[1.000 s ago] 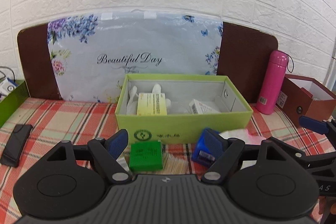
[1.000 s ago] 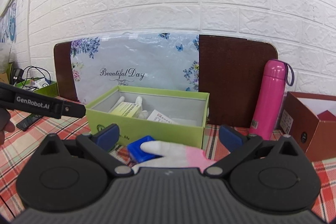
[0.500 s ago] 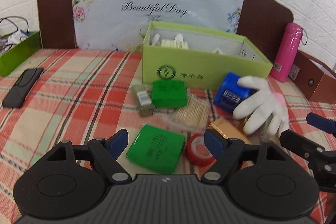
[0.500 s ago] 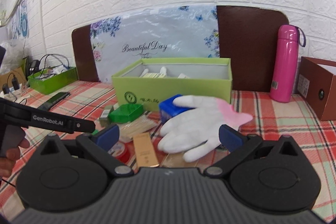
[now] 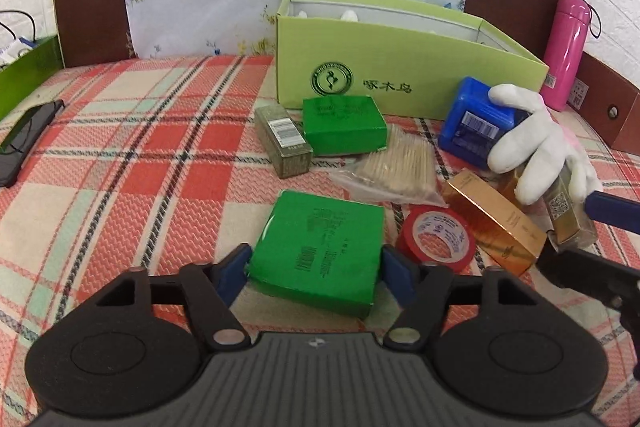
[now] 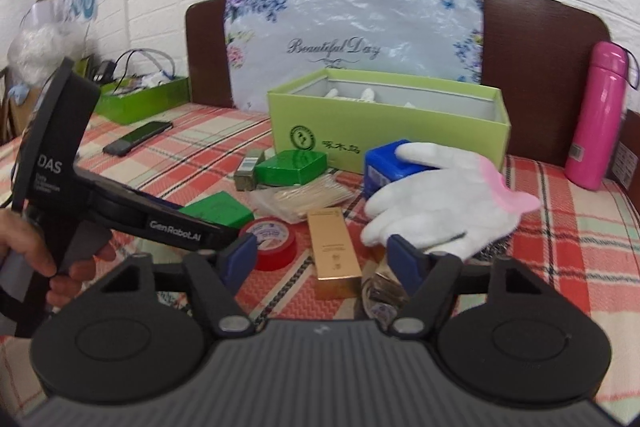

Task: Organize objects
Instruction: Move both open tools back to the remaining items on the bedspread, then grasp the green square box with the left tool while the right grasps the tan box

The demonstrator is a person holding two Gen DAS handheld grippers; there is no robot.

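The left gripper (image 5: 314, 265) has its jaws closing around a flat, glossy green box (image 5: 318, 253), a pad just beside each short edge; whether they press yet is hard to tell. Just right of it lies a red tape roll (image 5: 436, 233); beyond, a crinkled clear bag of toothpicks (image 5: 400, 167), a smaller green box (image 5: 344, 125) and an olive carton (image 5: 284, 141).

The right gripper (image 6: 322, 257) is also closing, a slim gold foil box (image 6: 334, 249) between its pads but untouched. Ahead right, a knitted white glove (image 6: 440, 203) drapes over a blue plastic box (image 6: 384, 163). Something under the right pad is blurred. Farthest, the open lime cardboard box (image 6: 384, 135) hides most of its contents.
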